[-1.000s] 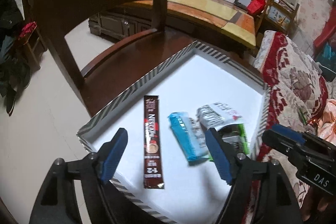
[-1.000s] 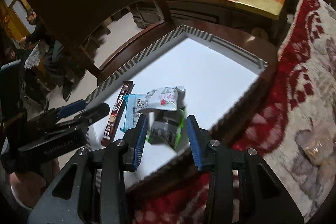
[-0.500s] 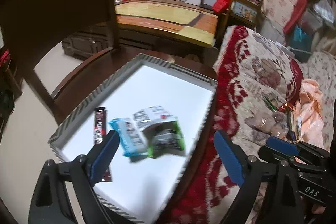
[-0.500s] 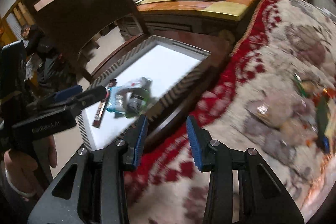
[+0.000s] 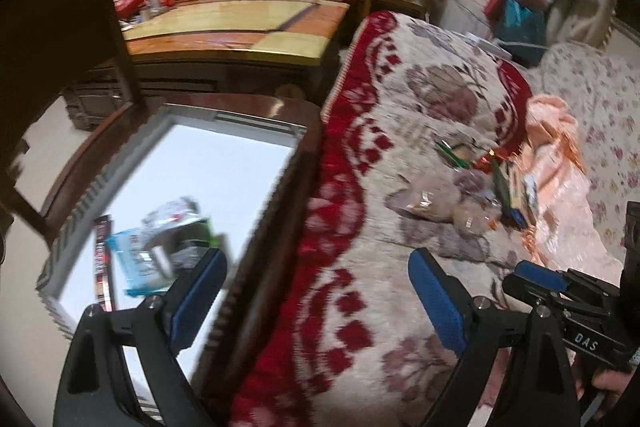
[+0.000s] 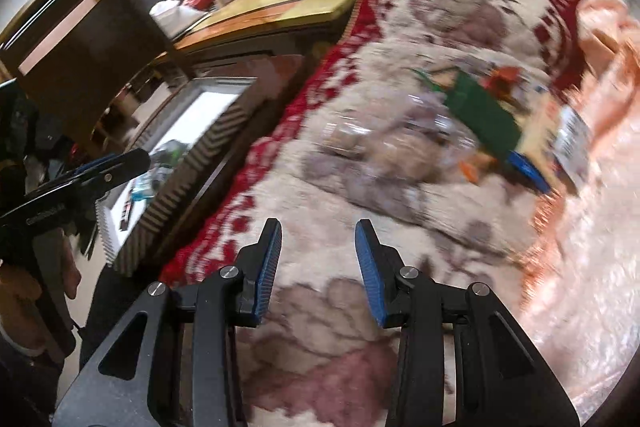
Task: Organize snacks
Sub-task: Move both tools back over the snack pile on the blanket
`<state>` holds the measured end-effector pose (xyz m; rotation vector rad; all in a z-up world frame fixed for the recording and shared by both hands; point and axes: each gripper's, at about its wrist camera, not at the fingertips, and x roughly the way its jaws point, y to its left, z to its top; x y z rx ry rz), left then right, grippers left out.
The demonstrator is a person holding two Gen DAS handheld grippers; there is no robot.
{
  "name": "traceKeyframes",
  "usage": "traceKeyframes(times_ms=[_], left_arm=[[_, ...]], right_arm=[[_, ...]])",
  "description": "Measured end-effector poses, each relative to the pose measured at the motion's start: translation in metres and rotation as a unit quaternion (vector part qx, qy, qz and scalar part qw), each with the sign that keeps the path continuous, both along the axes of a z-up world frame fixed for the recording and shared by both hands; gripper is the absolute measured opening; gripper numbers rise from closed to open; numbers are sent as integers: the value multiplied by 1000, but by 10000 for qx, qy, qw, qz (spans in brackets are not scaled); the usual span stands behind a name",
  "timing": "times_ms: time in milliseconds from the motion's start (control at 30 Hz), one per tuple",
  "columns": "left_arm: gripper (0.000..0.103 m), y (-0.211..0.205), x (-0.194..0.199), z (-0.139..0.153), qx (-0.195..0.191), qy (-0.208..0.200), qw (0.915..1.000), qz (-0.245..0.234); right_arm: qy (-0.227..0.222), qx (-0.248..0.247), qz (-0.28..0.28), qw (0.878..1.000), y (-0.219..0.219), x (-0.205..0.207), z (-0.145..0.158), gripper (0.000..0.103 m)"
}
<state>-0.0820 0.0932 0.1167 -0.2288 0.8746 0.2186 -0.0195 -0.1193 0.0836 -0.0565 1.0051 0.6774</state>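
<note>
A: Where are our snacks?
B: Some lie in the white tray (image 5: 224,163). More sit in a pile (image 6: 472,131) on the flowery blanket (image 6: 360,195).
A: And our grippers?
B: Our left gripper (image 5: 316,291) just opened wide, holding nothing. Our right gripper (image 6: 318,263) has a small gap, empty too.

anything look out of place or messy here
Yes. A loose heap of snack packets lies on the patterned blanket, outside the white tray. In the tray, a few packets overlap askew beside a coffee stick instead of sitting in rows.
</note>
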Motion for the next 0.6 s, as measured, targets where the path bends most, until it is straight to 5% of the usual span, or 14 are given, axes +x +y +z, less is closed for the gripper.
traceKeyframes(times_ms=[233, 367, 600], left_arm=[[94, -21, 22, -7, -37, 152, 9996, -241], [94, -28, 32, -10, -101, 217, 9992, -319], [94, -38, 48, -18, -228, 339, 9982, -428]], right_arm=[[129, 18, -361, 9993, -31, 12, -12, 38], [234, 83, -473, 9986, -36, 18, -18, 55], [271, 149, -554, 9980, -39, 23, -21, 55]])
